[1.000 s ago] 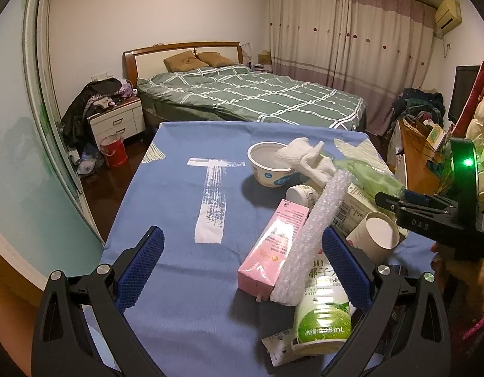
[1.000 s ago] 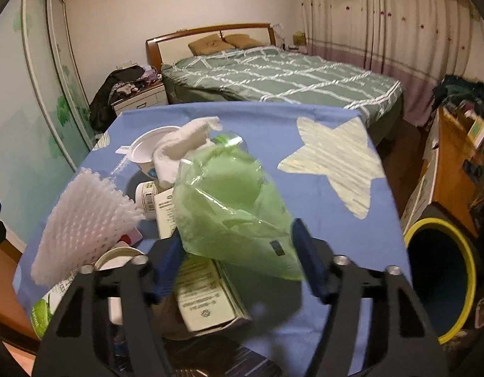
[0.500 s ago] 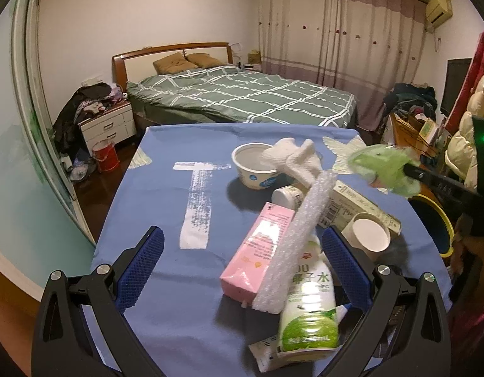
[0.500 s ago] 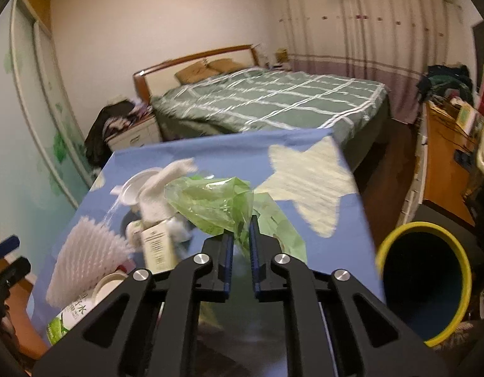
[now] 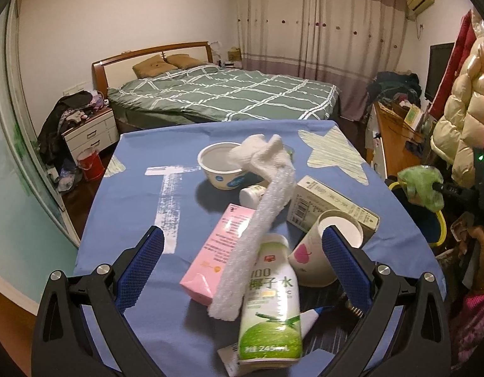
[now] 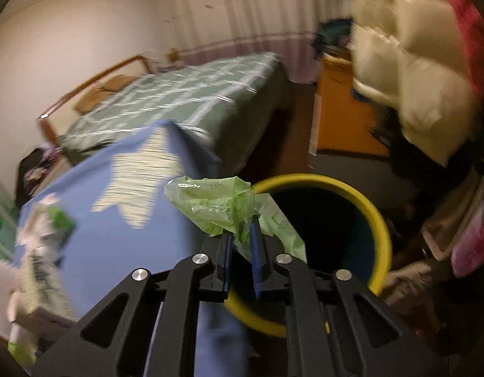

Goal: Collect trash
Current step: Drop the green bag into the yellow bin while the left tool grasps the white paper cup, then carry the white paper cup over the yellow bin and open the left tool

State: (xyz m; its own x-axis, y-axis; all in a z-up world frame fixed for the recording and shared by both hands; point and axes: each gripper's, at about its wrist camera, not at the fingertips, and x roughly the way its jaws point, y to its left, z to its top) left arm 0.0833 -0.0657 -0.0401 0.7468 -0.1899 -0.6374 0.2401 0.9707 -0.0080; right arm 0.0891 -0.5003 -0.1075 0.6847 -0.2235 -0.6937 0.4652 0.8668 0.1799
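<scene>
My right gripper (image 6: 242, 229) holds a crumpled green plastic bag (image 6: 210, 201) over the near rim of the yellow-rimmed bin (image 6: 377, 220); its jaws are opening slightly, with the bag still pinched between the pads. In the left wrist view the bag (image 5: 421, 185) hangs past the table's right edge. My left gripper (image 5: 242, 234) stands wide open over the trash pile. The pile holds a coconut water bottle (image 5: 270, 308), a pink carton (image 5: 219, 251), a white foam sleeve (image 5: 257, 229), a paper cup (image 5: 323, 251) and a beige carton (image 5: 326, 204).
A white bowl (image 5: 219, 166) with a white wad (image 5: 260, 154) on it sits mid-table on the blue cloth (image 5: 131, 207). The bed (image 5: 226, 94) lies behind. A wooden desk (image 5: 396, 144) and hanging coats (image 5: 462, 119) crowd the right side by the bin.
The right gripper closed on the green bag, lifted it off the pile and swung it right, past the table edge to above the bin. The left gripper drifted slightly.
</scene>
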